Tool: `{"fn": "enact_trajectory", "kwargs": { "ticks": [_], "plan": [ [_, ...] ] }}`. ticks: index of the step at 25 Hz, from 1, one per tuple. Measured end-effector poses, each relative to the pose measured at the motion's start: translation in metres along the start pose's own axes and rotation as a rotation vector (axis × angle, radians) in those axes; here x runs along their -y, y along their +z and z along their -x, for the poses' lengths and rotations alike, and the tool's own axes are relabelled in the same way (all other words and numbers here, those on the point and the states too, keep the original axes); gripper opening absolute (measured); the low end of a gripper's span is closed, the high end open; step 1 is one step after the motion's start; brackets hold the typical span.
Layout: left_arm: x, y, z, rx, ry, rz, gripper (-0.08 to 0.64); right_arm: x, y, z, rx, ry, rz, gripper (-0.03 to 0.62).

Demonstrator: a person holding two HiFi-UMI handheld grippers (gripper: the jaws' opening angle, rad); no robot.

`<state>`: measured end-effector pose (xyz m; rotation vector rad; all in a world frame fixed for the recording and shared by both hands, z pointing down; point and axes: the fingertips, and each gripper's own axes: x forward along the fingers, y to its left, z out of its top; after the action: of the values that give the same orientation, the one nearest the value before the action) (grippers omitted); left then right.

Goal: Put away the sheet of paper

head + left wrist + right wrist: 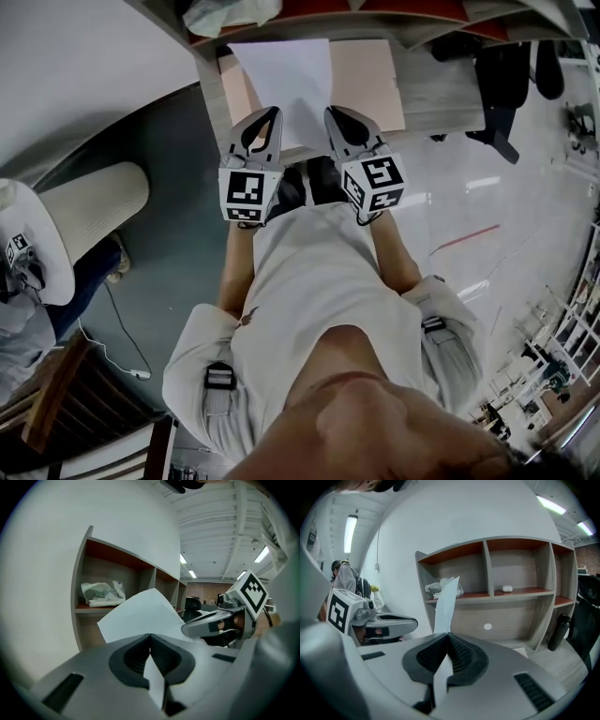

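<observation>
A white sheet of paper [286, 84] is held up between both grippers, above the desk with the tan mat [370, 80]. My left gripper [272, 120] is shut on the sheet's near left edge, and my right gripper [335, 117] is shut on its near right edge. In the left gripper view the sheet of paper [138, 616] rises from the closed left gripper [150, 637], with the other gripper to the right. In the right gripper view the sheet of paper [445, 604] stands edge-on out of the closed right gripper [449, 636].
A wooden shelf unit [520, 581] with open compartments stands behind the desk [445, 94]. A crumpled white bag [440, 588] lies in its left compartment, a small white object [506, 588] in the middle one. A dark bottle [557, 632] stands at the right. A black chair [497, 84] stands beside the desk.
</observation>
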<state>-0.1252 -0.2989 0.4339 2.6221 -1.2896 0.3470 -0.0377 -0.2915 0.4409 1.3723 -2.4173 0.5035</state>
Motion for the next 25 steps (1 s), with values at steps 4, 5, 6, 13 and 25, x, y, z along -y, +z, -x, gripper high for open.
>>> {"fn": "enact_trajectory", "kwargs": {
  "ticks": [4,5,6,13,25],
  "plan": [
    [-0.001,-0.015,-0.013,-0.028,-0.011,0.002,0.021,0.011,-0.019,-0.01,-0.043,-0.011,-0.017,0.02],
    [-0.001,-0.019,-0.017,-0.033,-0.012,0.002,0.021,0.015,-0.023,-0.013,-0.053,-0.011,-0.019,0.02],
    [-0.001,-0.023,-0.021,-0.038,-0.012,0.0,0.021,0.018,-0.028,-0.015,-0.062,-0.01,-0.02,0.02],
    [0.001,-0.056,-0.056,-0.091,-0.018,-0.015,0.021,0.042,-0.057,-0.035,-0.119,0.002,-0.05,0.02],
    [0.006,-0.091,-0.105,-0.173,-0.004,0.009,0.021,0.094,-0.102,-0.058,-0.206,0.011,-0.087,0.02]
  ]
}}
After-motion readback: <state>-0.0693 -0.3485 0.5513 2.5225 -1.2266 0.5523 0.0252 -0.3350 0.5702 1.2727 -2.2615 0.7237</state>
